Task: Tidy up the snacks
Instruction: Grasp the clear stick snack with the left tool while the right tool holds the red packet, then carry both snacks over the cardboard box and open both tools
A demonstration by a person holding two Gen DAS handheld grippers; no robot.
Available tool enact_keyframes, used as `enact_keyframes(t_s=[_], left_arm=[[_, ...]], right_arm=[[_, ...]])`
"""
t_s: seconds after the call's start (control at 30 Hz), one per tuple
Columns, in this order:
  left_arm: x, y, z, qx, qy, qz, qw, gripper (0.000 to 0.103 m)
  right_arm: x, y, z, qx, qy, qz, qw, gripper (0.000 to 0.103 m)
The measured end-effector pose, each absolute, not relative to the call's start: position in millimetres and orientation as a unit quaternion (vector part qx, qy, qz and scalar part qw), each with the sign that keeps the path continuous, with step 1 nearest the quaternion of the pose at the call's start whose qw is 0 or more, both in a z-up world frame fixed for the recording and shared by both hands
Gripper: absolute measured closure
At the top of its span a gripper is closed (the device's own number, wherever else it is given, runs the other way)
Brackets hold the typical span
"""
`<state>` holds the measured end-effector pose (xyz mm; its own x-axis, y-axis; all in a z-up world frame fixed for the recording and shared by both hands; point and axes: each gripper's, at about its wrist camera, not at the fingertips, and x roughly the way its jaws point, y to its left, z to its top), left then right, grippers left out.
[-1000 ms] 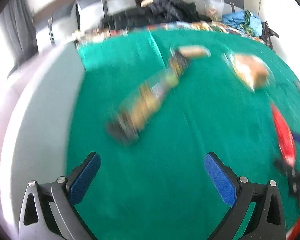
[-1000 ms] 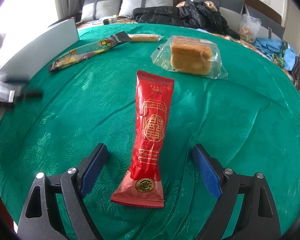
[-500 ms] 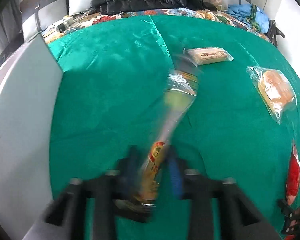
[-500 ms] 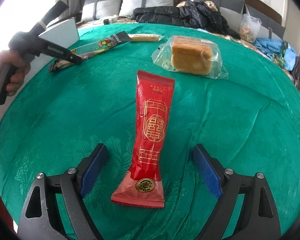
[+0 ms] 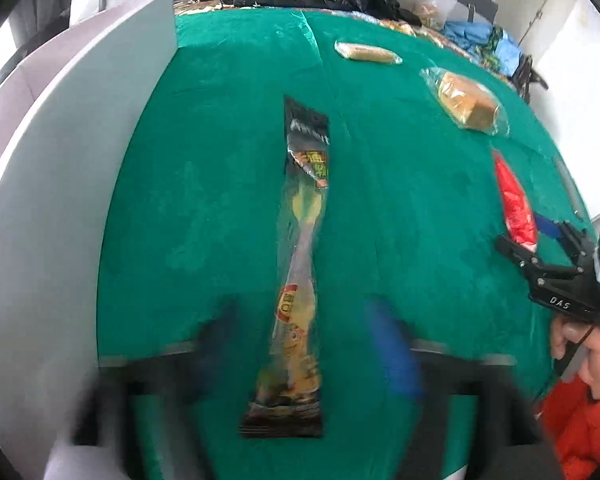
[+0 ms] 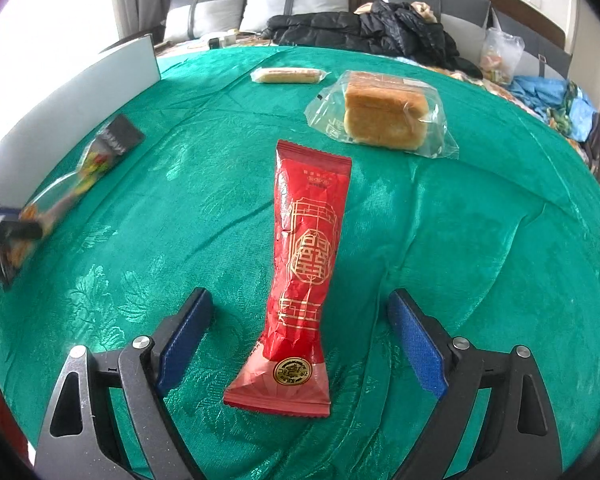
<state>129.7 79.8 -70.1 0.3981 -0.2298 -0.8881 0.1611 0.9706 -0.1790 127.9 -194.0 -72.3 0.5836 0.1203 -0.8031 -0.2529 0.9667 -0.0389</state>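
Observation:
A long clear snack pack with black ends lies lengthwise on the green cloth, its near end between the blurred fingers of my left gripper, which stands open around it. It also shows at the left of the right wrist view. A red snack pack lies between the open fingers of my right gripper, untouched; it also shows in the left wrist view. A bagged cake and a thin wrapped bar lie farther back.
A grey panel stands along the cloth's left edge. Black jackets and bags lie behind the cloth. My right gripper and the hand holding it show at the right of the left wrist view.
My left gripper closed on the long pack, pulled it toward me and turned it lengthwise away from the thin bar, then opened. My right gripper and the red pack have not moved.

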Motion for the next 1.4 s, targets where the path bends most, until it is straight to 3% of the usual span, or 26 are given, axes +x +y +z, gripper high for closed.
enact_keyframes(t_s=[0.17, 0.3, 0.37, 0.43, 0.47, 0.5, 0.53, 0.57, 0.6, 0.73, 0.9, 1.07, 1.23, 1.27, 1.3, 1.33, 1.37, 1.4], left_arm=[[146, 77, -66, -0.039, 0.519, -0.108, 0.847, 0.015], [158, 57, -79, 0.020, 0.524, -0.105, 0.845, 0.016], [159, 45, -86, 0.056, 0.531, -0.100, 0.840, 0.032], [153, 42, -87, 0.057, 0.526, -0.106, 0.842, 0.073], [150, 44, -86, 0.054, 0.526, -0.101, 0.843, 0.085], [147, 49, -83, 0.045, 0.528, -0.102, 0.842, 0.085], [144, 56, -79, 0.022, 0.528, -0.102, 0.843, 0.086], [142, 60, -76, 0.009, 0.524, -0.100, 0.845, 0.086], [136, 66, -69, -0.010, 0.516, -0.098, 0.851, 0.086], [107, 101, -33, -0.123, 0.480, -0.109, 0.862, 0.086], [80, 148, 29, -0.193, 0.415, -0.123, 0.881, 0.086], [76, 225, 72, -0.191, 0.387, -0.061, 0.900, 0.086], [71, 304, 64, -0.126, 0.406, 0.064, 0.903, 0.084], [69, 316, 57, -0.120, 0.413, 0.086, 0.899, 0.080], [69, 327, 47, -0.119, 0.424, 0.103, 0.892, 0.062], [69, 336, 35, -0.121, 0.436, 0.115, 0.884, 0.036], [66, 343, 28, -0.122, 0.442, 0.128, 0.879, 0.027], [60, 351, 22, -0.119, 0.441, 0.142, 0.878, 0.024]], right_arm=[[116, -216, -60, 0.002, 0.452, 0.156, 0.878, 0.013], [119, -253, -44, 0.109, 0.454, 0.139, 0.873, 0.013], [129, -256, -38, 0.123, 0.472, 0.121, 0.865, 0.013], [138, -241, -37, 0.105, 0.499, 0.131, 0.850, 0.014], [142, -231, -38, 0.091, 0.513, 0.139, 0.842, 0.015], [146, -222, -42, 0.078, 0.525, 0.142, 0.835, 0.016], [149, -211, -47, 0.060, 0.537, 0.140, 0.829, 0.023], [152, -206, -51, 0.044, 0.544, 0.133, 0.827, 0.071], [152, -199, -55, 0.017, 0.553, 0.113, 0.825, 0.091], [145, -202, -38, 0.042, 0.539, 0.100, 0.835, 0.089], [136, -165, 29, 0.051, 0.495, 0.155, 0.853, 0.089], [150, -54, 104, 0.051, 0.452, 0.274, 0.847, 0.089], [154, 64, 130, 0.060, 0.452, 0.373, 0.808, 0.088], [153, 86, 128, 0.058, 0.455, 0.384, 0.802, 0.085], [153, 108, 122, 0.059, 0.459, 0.394, 0.794, 0.082], [153, 127, 113, 0.058, 0.468, 0.399, 0.787, 0.072], [153, 134, 107, 0.056, 0.474, 0.401, 0.782, 0.046], [154, 144, 99, 0.051, 0.480, 0.398, 0.780, 0.038]])
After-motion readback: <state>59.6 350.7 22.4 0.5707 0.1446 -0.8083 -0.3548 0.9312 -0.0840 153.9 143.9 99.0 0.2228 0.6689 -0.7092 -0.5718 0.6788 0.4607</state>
